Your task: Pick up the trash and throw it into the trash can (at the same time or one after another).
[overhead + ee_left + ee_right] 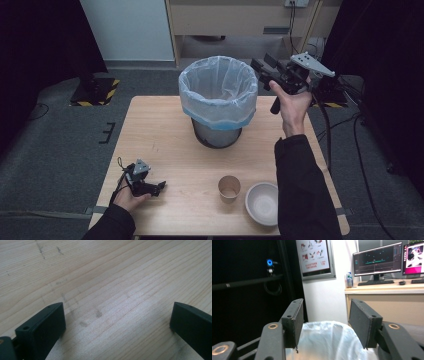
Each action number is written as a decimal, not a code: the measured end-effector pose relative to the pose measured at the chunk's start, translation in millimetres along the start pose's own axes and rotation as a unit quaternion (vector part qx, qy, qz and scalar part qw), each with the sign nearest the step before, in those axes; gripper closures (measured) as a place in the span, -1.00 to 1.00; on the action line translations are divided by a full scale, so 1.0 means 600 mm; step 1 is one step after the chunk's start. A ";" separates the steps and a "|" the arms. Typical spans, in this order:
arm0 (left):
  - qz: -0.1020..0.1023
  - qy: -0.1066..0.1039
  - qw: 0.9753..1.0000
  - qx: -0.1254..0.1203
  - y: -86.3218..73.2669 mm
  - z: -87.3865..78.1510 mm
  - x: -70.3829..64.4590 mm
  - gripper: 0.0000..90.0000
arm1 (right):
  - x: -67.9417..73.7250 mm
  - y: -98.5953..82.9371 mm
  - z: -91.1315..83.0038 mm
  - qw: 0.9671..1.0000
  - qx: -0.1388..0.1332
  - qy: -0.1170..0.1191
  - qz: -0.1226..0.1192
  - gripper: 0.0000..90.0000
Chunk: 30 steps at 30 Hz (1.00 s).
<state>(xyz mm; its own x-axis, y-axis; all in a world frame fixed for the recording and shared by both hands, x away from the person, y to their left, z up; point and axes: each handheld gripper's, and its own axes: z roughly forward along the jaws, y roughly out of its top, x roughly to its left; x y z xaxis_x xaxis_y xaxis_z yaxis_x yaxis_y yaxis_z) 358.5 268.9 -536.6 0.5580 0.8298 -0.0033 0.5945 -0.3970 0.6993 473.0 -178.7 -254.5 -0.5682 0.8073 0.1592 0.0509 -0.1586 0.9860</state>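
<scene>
Left gripper (159, 188) rests low on the near-left of the table (165, 135), jaws spread wide, nothing between them; its own view gives bare wood grain (105, 290). Paper cup (229, 188) stands upright just right of it, white bowl (262, 202) just beside the cup further right, both near the front edge. The left gripper points toward the cup and is much the nearer hand. Right gripper (261, 67) is held high at the far right, by the rim of the lined bin (218, 95), jaws parted and empty (325, 322). Likely next grab: cup, a short sideways reach rightward; the bin lies beyond, mid-table.
</scene>
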 end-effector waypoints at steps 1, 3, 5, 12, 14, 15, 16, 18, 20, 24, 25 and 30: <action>0.000 0.000 1.000 0.000 0.000 0.000 0.000 -1.00 | -0.001 -0.001 -0.006 1.000 -0.001 0.002 0.002 -0.01; 0.000 0.000 1.000 0.001 0.000 0.000 0.000 -1.00 | -0.002 -0.005 -0.022 1.000 0.000 0.004 0.005 -0.02; 0.001 0.000 1.000 0.001 0.000 0.000 0.000 -1.00 | -0.004 -0.013 -0.048 1.000 0.011 0.002 0.004 -0.06; 0.001 0.000 1.000 0.001 0.000 0.000 0.000 -1.00 | -0.007 -0.046 -0.102 0.999 0.032 0.004 0.014 -0.08; 0.001 0.000 1.000 0.001 0.000 0.000 0.000 -1.00 | -0.008 -0.060 -0.118 0.999 0.039 0.005 0.019 -0.06; 0.000 0.000 1.000 0.001 0.000 0.000 0.000 -1.00 | -0.009 -0.066 -0.123 0.999 0.044 0.005 0.018 -0.06; 0.000 0.000 1.000 0.001 0.000 0.000 0.000 -1.00 | -0.010 -0.076 -0.131 0.998 0.054 0.006 0.016 -0.05; 0.000 0.001 1.000 0.001 0.000 0.000 0.000 -1.00 | -0.012 -0.099 -0.148 0.998 0.064 0.009 0.020 -0.06; 0.000 0.001 1.000 0.001 0.000 0.000 0.000 -1.00 | -0.013 -0.116 -0.159 0.998 0.067 0.009 0.020 -0.06; 0.000 0.001 1.000 0.001 0.000 0.000 0.000 -1.00 | -0.012 -0.140 -0.174 0.997 0.073 0.008 0.023 -0.06; 0.000 0.001 1.000 0.001 0.000 0.000 0.000 -1.00 | -0.011 -0.147 -0.179 0.997 0.079 0.009 0.021 -0.06; -0.001 0.002 1.000 0.002 0.000 0.000 -0.001 -1.00 | -0.005 -0.193 -0.196 0.994 0.107 0.020 0.013 -0.07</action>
<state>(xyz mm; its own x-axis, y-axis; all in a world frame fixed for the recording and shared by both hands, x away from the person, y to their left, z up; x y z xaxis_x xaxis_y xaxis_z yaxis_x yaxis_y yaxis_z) 358.4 268.5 -536.4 0.5545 0.8322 -0.0022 0.5977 -0.3964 0.6969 372.1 -229.5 -374.7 -0.5966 0.7804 0.1871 0.2367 -0.0517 0.9702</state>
